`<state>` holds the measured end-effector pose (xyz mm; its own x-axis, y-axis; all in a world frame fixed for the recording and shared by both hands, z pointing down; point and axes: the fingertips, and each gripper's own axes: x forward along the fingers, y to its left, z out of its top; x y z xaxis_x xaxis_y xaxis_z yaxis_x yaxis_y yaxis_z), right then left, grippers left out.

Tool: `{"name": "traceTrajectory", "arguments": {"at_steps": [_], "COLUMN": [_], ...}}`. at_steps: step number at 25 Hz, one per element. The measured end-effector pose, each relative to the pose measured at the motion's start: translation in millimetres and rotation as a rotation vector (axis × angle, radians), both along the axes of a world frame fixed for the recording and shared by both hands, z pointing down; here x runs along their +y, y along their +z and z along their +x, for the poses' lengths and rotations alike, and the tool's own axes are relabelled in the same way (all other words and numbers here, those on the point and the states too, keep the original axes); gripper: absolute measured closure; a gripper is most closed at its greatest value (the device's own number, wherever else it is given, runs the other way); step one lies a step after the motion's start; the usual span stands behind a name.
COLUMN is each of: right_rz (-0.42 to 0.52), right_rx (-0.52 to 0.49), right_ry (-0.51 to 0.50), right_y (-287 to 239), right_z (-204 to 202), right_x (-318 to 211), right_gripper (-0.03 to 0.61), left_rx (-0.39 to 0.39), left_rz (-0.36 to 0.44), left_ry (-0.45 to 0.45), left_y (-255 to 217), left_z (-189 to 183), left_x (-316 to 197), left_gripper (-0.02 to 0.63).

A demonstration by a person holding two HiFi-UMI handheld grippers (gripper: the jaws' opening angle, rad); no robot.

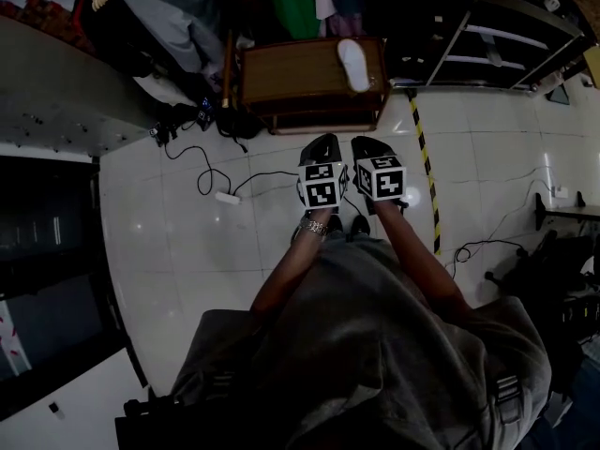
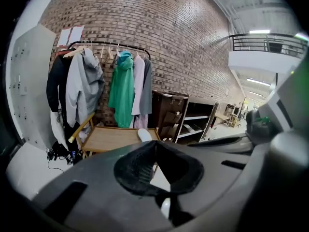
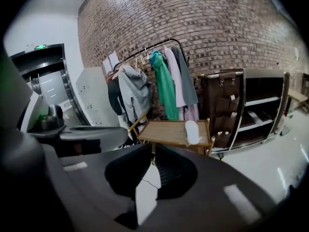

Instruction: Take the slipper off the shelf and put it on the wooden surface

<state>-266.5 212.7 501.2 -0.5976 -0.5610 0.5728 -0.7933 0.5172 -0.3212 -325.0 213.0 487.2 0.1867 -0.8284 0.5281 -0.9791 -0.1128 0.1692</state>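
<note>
The slipper (image 1: 354, 64) lay on the surface (image 1: 281, 78), so the task looked done. The left hand-held gripper (image 1: 322, 146) and the right hand-held gripper (image 1: 368, 148) were pressed together and empty, well apart from it.

Glossy tiled floor (image 1: 169, 247), rough brick wall (image 2: 159, 37), matt wooden surface (image 1: 291, 73).

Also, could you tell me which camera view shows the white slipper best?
The right gripper view: the slipper lies whole and well lit on the wooden table. The head view shows it small and dim from above; the left gripper view cuts off its near end.
</note>
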Motion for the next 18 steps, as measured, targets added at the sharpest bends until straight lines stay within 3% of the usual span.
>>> {"name": "traceTrajectory", "arguments": {"at_steps": [4, 8, 18], "right_rz": [0.032, -0.007, 0.027], "right_rx": [0.007, -0.028, 0.03], "right_ry": [0.015, 0.031, 0.059], "right_y": [-15.4, -16.3, -29.8], "right_z": [-5.7, -10.5, 8.8], "right_x": [-4.5, 2.4, -7.2], "right_gripper": [0.565, 0.565, 0.565], "left_rx": [-0.017, -0.005, -0.021], "left_rz": [0.016, 0.033, 0.073], "left_ry": [-0.009, 0.021, 0.076], "left_y": [-13.1, -22.9, -39.8], "left_z": [-3.7, 0.3, 19.1], "left_x": [-3.8, -1.3, -13.6], "left_gripper": [0.607, 0.607, 0.607]}}
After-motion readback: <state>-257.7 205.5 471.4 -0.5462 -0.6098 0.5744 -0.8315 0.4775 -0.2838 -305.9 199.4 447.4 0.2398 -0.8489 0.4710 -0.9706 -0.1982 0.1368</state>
